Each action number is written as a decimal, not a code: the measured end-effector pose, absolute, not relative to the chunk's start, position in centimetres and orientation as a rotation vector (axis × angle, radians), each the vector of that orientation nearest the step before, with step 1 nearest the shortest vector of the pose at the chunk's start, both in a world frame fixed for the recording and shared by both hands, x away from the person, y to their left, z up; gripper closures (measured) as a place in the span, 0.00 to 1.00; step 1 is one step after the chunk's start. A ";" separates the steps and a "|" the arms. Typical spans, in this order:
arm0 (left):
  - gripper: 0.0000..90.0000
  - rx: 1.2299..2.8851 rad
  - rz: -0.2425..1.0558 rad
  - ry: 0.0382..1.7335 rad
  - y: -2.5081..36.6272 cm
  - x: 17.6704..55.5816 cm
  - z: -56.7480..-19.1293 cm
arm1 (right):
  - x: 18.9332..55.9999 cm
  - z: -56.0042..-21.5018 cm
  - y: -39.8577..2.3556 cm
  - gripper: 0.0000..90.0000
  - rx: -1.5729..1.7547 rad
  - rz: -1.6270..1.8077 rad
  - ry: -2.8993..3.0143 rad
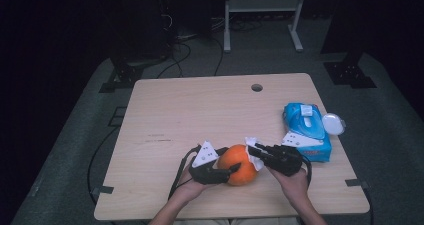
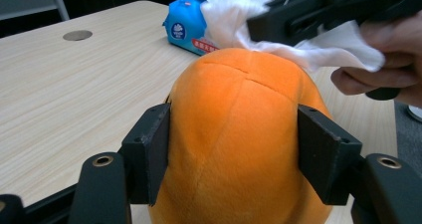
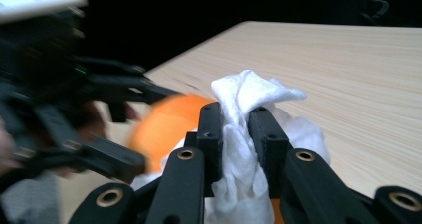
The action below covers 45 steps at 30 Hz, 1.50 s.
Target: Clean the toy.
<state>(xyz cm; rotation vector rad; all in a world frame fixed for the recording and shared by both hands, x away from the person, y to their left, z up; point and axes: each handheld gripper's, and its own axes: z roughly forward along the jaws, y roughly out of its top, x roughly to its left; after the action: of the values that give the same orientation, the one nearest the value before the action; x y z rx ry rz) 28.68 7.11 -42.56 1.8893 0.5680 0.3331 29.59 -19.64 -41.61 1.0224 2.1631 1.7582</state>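
in the high view, an orange plush ball point(image 1: 239, 164) is seen near the front edge of the table point(image 1: 200, 115), held between the left tongs point(image 1: 226, 171) and the right tongs point(image 1: 253, 149); a blue wipes pack point(image 1: 307, 132) lies to the right. in the left gripper view, the ball is clamped on both sides by the left tongs' pads point(image 2: 149, 154). in the right gripper view, a white wipe point(image 3: 244, 134) is pinched by the right tongs against the ball.

Fuzzy plush orange ball point(image 2: 239, 134), crumpled white tissue point(image 3: 244, 149), matt wood-grain table point(image 1: 200, 110)
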 end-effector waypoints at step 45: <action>0.28 1.933 0.310 0.476 6.0 28.5 -44.3 | 27.7 -40.3 -17.2 0.84 0.815 1.743 2.227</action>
<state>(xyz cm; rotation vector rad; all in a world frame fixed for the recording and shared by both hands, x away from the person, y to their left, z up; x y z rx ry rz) 28.54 6.04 -44.26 1.9330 0.4762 0.3103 27.70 -17.21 -40.28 0.8151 2.2269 1.7435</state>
